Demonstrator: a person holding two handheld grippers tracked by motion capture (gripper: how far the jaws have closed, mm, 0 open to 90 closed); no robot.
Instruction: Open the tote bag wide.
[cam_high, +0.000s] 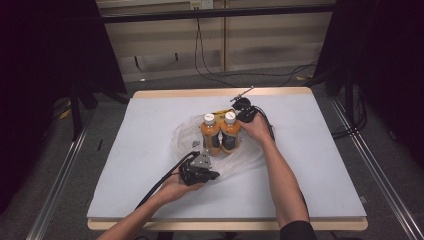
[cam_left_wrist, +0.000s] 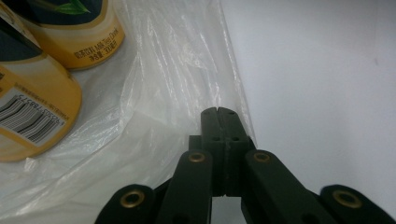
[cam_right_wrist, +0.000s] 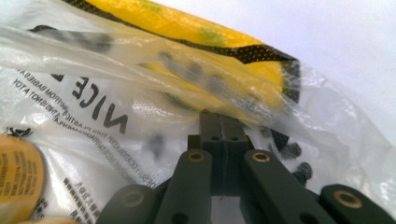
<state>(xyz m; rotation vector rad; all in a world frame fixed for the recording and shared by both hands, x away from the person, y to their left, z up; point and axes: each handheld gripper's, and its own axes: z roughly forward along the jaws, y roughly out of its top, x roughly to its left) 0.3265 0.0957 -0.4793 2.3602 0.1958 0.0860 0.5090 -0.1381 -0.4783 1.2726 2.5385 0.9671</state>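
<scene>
High view: thin, slippery plastic bag (cam_high: 235, 155) lies mid-counter (cam_high: 325, 165) under two heavy bottles (cam_high: 220, 134). Left hand-held gripper (cam_left_wrist: 219, 113) and right hand-held gripper (cam_right_wrist: 219, 116) each pinch its film; edges suit gripping.

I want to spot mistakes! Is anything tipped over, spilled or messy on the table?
Nothing is spilled or tipped. Both orange bottles stand upright with their white caps on. The only messy thing is the clear plastic bag, crumpled flat under them, with a yellow packet lying inside. Each gripper, left and right, pinches the bag's edge.
</scene>
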